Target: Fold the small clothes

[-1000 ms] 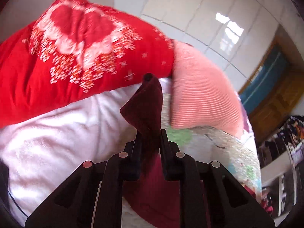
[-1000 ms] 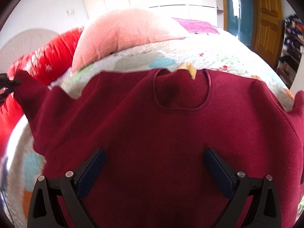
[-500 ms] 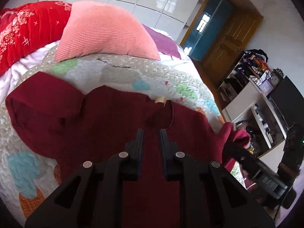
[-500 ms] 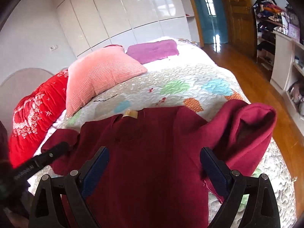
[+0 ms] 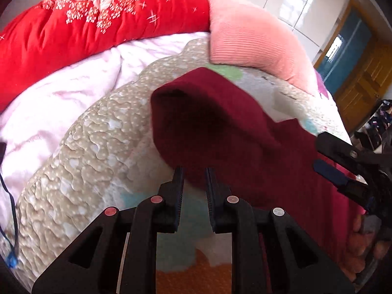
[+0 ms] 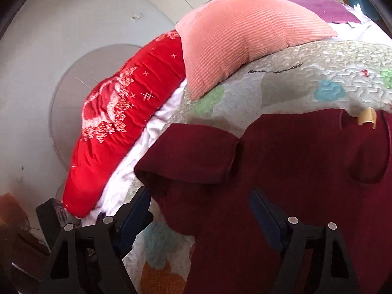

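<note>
Maroon sweater [image 6: 294, 171] lies spread on the quilt [image 5: 85, 147], its sleeve [image 5: 208, 122] folded near the pink pillow [image 6: 245, 36]. Left gripper [image 5: 193, 183] has a narrow gap at the sleeve's edge, gripping nothing. Right gripper [image 6: 201, 205] hangs wide open over the sweater.

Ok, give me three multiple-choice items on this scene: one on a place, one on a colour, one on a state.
1. The pillow lies:
A on the floor
B on the quilt, beside the red blanket
C on a chair

2. The sweater is:
A maroon
B blue
C white

3. The right gripper is:
A shut on the pillow
B open
C shut on the blanket

Key: B, the pillow's lower edge rests on the quilt and its side meets the blanket; A, the knit is dark red all over; B, its fingers stand far apart over the sleeve.
</note>
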`<act>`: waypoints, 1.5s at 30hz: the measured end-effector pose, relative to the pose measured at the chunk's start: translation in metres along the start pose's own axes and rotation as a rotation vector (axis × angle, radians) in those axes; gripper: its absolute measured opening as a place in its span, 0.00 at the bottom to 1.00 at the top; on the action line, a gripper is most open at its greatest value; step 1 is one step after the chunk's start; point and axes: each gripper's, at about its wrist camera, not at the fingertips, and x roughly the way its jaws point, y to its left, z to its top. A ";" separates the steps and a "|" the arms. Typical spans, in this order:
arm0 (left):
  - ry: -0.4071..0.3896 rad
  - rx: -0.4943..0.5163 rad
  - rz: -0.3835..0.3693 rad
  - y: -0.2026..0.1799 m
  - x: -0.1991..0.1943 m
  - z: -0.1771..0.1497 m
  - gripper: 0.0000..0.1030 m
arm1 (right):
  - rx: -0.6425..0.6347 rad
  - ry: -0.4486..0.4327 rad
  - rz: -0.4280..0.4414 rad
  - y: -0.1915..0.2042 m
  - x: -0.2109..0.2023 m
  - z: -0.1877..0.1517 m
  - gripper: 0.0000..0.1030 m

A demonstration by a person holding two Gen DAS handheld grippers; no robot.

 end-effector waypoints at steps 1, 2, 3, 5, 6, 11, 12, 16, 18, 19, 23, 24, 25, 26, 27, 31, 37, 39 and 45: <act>0.004 -0.011 -0.003 0.005 0.003 0.000 0.15 | 0.015 0.014 -0.018 -0.003 0.011 0.004 0.80; 0.001 -0.023 -0.006 0.009 0.005 -0.001 0.15 | 0.034 0.033 -0.028 -0.009 0.024 0.007 0.80; -0.004 -0.035 -0.008 0.013 0.006 -0.002 0.15 | 0.059 0.057 -0.032 -0.012 0.037 0.010 0.80; -0.007 -0.052 -0.010 0.018 0.008 -0.005 0.15 | 0.122 0.104 -0.033 -0.024 0.060 0.013 0.80; -0.004 -0.056 -0.008 0.021 0.011 -0.006 0.15 | 0.144 0.096 -0.020 -0.028 0.064 0.015 0.75; -0.006 -0.071 0.008 0.026 0.009 -0.005 0.15 | 0.129 0.046 -0.015 -0.029 0.061 0.021 0.12; -0.015 -0.071 0.008 0.027 0.004 -0.006 0.15 | 0.120 0.037 -0.018 -0.030 0.058 0.022 0.05; -0.076 -0.058 0.023 0.022 -0.012 -0.005 0.15 | 0.045 -0.038 0.056 -0.023 0.009 0.021 0.04; -0.071 -0.059 0.020 0.019 -0.015 -0.008 0.15 | 0.024 -0.042 0.063 -0.018 -0.005 0.019 0.04; -0.067 -0.066 0.018 0.019 -0.015 -0.009 0.15 | -0.001 -0.030 0.044 -0.014 -0.007 0.017 0.03; -0.049 -0.056 0.012 0.015 -0.018 -0.020 0.15 | -0.091 -0.063 -0.009 0.000 -0.022 0.009 0.03; -0.052 -0.046 0.018 0.014 -0.020 -0.021 0.15 | -0.097 -0.084 -0.019 -0.001 -0.031 0.008 0.03; -0.060 -0.041 0.023 0.012 -0.023 -0.022 0.15 | -0.094 -0.113 -0.030 -0.005 -0.045 0.007 0.03; -0.068 -0.040 0.024 0.012 -0.026 -0.023 0.15 | -0.092 -0.133 -0.032 -0.008 -0.055 0.006 0.03; -0.078 -0.043 0.021 0.012 -0.030 -0.023 0.15 | -0.089 -0.159 -0.036 -0.014 -0.071 0.005 0.02; -0.097 -0.056 0.002 0.009 -0.040 -0.023 0.15 | -0.118 -0.245 -0.171 -0.041 -0.134 -0.005 0.02; -0.081 0.004 -0.015 -0.022 -0.040 -0.028 0.15 | -0.078 -0.250 -0.452 -0.102 -0.174 -0.025 0.02; -0.080 0.036 -0.019 -0.035 -0.041 -0.031 0.15 | -0.079 -0.249 -0.530 -0.115 -0.178 -0.032 0.02; -0.048 0.101 -0.018 -0.066 -0.028 -0.036 0.15 | -0.061 -0.209 -0.654 -0.147 -0.179 -0.042 0.02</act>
